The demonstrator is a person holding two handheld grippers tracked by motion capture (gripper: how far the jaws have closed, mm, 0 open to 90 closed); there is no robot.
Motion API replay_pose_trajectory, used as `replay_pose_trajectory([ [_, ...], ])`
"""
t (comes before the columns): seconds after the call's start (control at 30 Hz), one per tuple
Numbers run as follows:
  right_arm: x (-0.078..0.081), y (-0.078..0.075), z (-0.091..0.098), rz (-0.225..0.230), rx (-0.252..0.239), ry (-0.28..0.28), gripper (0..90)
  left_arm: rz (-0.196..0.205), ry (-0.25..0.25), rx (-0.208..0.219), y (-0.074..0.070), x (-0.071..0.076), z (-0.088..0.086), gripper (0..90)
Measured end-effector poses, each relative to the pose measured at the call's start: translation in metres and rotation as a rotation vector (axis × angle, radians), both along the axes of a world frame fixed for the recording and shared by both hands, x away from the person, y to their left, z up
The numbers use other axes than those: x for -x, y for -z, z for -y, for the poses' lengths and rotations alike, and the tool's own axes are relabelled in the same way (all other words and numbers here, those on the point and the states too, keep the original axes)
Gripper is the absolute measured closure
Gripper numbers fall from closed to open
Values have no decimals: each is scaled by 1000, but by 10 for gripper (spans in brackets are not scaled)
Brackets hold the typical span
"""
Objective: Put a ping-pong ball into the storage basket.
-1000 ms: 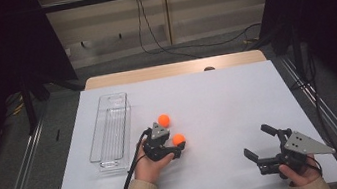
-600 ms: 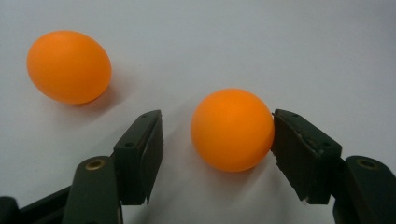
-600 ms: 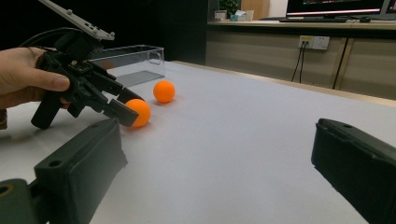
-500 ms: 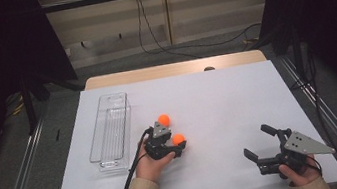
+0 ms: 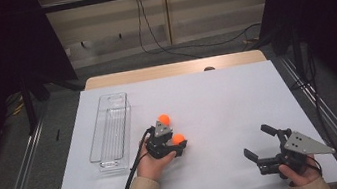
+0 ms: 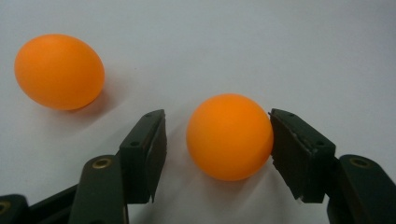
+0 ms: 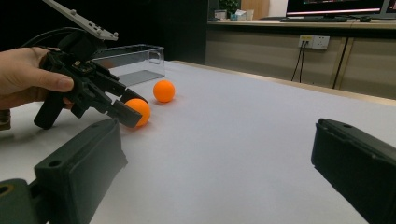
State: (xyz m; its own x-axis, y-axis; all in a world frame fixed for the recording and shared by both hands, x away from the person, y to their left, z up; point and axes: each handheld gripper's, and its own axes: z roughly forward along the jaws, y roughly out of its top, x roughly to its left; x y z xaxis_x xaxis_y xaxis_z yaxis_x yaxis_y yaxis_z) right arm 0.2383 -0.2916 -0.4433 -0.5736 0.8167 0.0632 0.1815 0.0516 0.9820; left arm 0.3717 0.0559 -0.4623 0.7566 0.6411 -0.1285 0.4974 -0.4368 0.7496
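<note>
Two orange balls lie on the white table sheet [image 5: 217,97]. The near ball [image 6: 229,137] sits between the jaws of my left gripper [image 6: 218,115]. The jaws have just been closing: one pad touches the ball, while the other stands a small gap away from it. From above, that gripper [image 5: 176,144] lies low over the near ball [image 5: 178,139], and the far ball [image 5: 164,120] rests free just beyond. My right gripper [image 5: 257,141] is held at the front right, open and empty, its jaws facing the left gripper [image 7: 126,109] and both balls.
A clear plastic tray [image 5: 113,161] lies lengthwise to the left of the balls, and its wall [image 7: 135,58] rises behind them in the right gripper view. A cable trails from the left gripper toward the front edge. Bare white sheet stretches between the two hands.
The left gripper's jaws have drawn closer together around the near ball. Neither hand nor either ball has shifted.
</note>
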Motion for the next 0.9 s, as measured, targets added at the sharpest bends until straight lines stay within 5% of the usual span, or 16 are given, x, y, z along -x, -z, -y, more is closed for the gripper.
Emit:
replay_pose_trajectory([
  [0.9,1,0,1,-1,4,1,19,-7,11,9,1,-1,2,427],
])
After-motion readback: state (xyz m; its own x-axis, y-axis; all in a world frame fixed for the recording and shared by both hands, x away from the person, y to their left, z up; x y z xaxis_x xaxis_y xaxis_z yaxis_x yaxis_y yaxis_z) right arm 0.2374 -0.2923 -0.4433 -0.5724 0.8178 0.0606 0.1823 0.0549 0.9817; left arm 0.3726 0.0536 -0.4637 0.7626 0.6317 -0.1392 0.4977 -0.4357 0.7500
